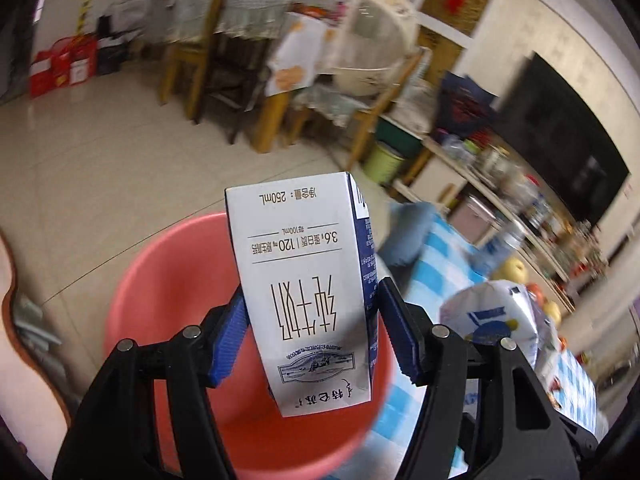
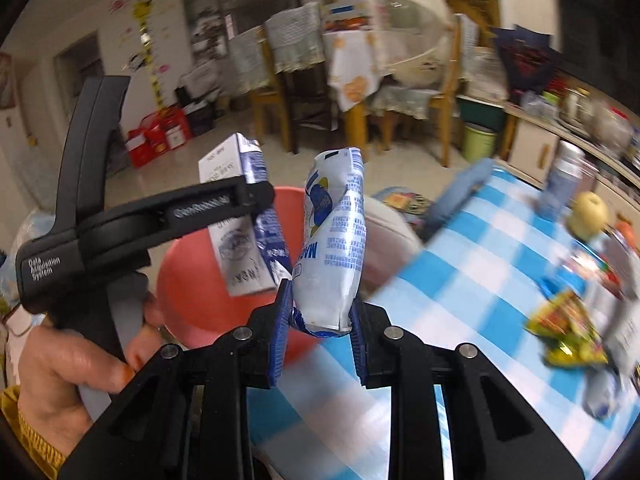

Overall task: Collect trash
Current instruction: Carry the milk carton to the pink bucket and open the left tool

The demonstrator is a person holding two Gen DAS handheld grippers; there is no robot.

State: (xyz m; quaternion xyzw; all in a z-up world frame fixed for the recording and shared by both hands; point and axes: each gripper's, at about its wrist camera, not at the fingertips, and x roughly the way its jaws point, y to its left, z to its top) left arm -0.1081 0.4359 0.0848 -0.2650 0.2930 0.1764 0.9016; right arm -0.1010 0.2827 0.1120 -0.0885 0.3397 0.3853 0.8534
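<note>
I am holding a milk carton (image 1: 308,292) in my left gripper (image 1: 312,332), its blue pads (image 1: 230,336) pressing both sides, and the carton is hanging upside down over the pink basin (image 1: 168,280). My right gripper (image 2: 318,330) is clamping a white and blue pouch (image 2: 332,240) by its lower end, standing upright just beside the basin's rim, above the edge of the blue checked tablecloth (image 2: 480,280). An apple (image 2: 588,214) and a colourful wrapper (image 2: 572,332) are lying on that cloth.
</note>
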